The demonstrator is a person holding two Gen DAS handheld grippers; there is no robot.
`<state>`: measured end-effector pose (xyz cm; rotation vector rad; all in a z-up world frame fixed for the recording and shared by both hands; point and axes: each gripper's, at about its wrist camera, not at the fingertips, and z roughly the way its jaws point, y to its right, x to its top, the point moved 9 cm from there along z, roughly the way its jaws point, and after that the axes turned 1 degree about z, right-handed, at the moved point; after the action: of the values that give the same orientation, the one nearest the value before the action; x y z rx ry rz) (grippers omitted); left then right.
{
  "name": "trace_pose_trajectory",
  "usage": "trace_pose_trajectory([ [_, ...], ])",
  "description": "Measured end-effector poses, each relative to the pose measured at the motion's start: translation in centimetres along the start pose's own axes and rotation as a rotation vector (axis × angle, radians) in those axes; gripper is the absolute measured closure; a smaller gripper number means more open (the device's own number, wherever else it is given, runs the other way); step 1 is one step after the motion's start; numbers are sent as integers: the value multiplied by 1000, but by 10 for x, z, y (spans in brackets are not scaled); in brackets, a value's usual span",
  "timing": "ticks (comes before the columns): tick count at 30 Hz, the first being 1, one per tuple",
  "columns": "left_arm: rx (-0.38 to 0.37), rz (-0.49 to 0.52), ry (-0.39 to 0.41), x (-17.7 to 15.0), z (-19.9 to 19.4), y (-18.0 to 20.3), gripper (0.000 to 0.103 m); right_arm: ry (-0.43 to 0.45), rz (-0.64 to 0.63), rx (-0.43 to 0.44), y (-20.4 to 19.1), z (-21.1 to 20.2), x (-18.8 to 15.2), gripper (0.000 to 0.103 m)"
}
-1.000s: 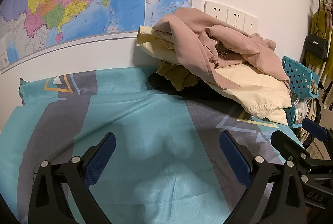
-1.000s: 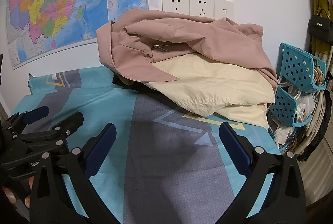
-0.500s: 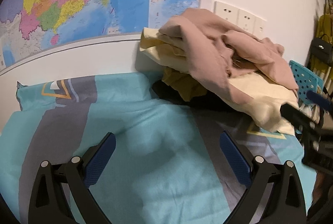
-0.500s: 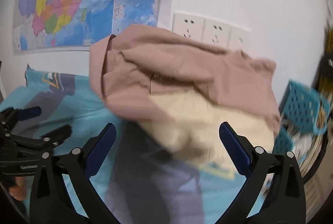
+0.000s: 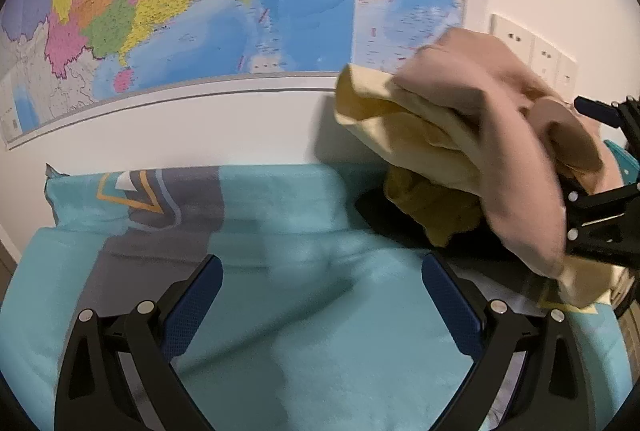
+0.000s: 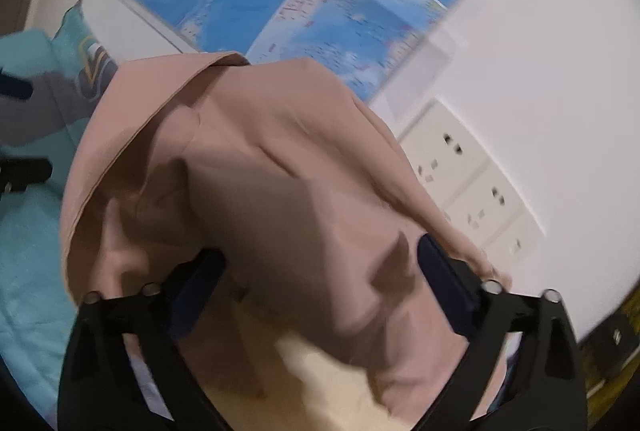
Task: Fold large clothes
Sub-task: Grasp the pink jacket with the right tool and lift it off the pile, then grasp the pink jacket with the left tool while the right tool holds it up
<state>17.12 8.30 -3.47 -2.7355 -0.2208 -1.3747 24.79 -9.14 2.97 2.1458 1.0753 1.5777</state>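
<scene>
Pink garment [image 6: 256,191] tops the heap of clothes against the wall, at the far right of the bed [image 5: 280,311]. It lies directly ahead of my right gripper [image 6: 320,283]: a bunched fold bulges between the jaws, which are closing, pads not yet pressing as far as I can judge. My left gripper [image 5: 320,295] is spread wide, empty, over bare blanket, heap off to its right. Right hand clearly nearer.
</scene>
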Motion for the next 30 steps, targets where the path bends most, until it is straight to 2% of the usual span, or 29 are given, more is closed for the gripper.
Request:
trace_pose_trajectory([
  [2, 14, 7, 3, 4, 5, -4, 7, -18, -20, 45, -1, 4, 2, 69],
  [3, 24, 14, 7, 7, 9, -8, 7, -36, -14, 87, -1, 6, 2, 75],
  [4, 28, 17, 8, 9, 11, -10, 7, -38, -4, 88, 3, 3, 3, 87],
  [5, 35, 22, 12, 12, 13, -12, 7, -29, 7, 92, 8, -2, 5, 90],
  [9, 6, 45, 56, 30, 16, -13, 7, 51, 169, 125, 60, -41, 23, 92],
  [11, -23, 71, 92, 40, 13, -7, 7, 102, 269, 100, 101, -67, 34, 92],
  [15, -93, 187, 215, 64, -4, 20, 7, 182, 456, 30, 184, -116, 42, 93],
  [19, -203, 275, 314, 84, -19, 57, 7, 209, 572, -8, 237, -139, 40, 93],
  [20, -238, 322, 350, 88, -25, 73, 7, 215, 592, -11, 246, -144, 38, 93],
  [24, -285, 494, 485, 97, -40, 121, 7, 234, 658, 7, 271, -158, 27, 93],
  [26, -305, 524, 545, 106, -41, 141, 7, 252, 673, 7, 280, -163, 25, 93],
  [30, -418, 621, 557, 113, -30, 184, 7, 256, 676, 13, 287, -164, 27, 93],
])
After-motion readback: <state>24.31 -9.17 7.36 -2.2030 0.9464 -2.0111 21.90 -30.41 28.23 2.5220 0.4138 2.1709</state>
